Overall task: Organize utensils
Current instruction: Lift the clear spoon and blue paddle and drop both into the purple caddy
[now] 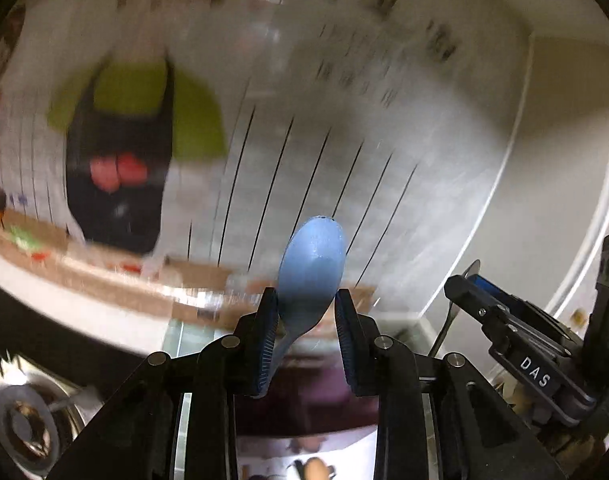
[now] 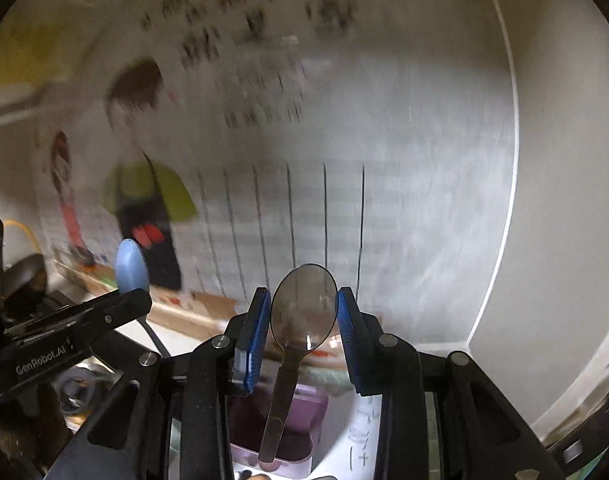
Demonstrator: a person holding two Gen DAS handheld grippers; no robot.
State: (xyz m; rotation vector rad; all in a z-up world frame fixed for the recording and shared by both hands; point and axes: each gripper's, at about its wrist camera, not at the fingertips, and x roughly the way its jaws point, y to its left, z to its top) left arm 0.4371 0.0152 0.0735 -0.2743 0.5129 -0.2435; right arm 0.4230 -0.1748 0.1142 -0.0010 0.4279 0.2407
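The left claw [image 1: 307, 308] grips a blue spoon [image 1: 311, 264]. The right claw [image 2: 304, 312] grips a clear spoon [image 2: 302, 312]. Both spoons are up above the purple box [image 2: 280, 420]. Next, I think, lower them into it.

Blue spoon [image 1: 311, 264] between left gripper [image 1: 307, 336] jaws; clear spoon [image 2: 302, 312] between right gripper [image 2: 304, 334] jaws, container [image 2: 280, 424] below.
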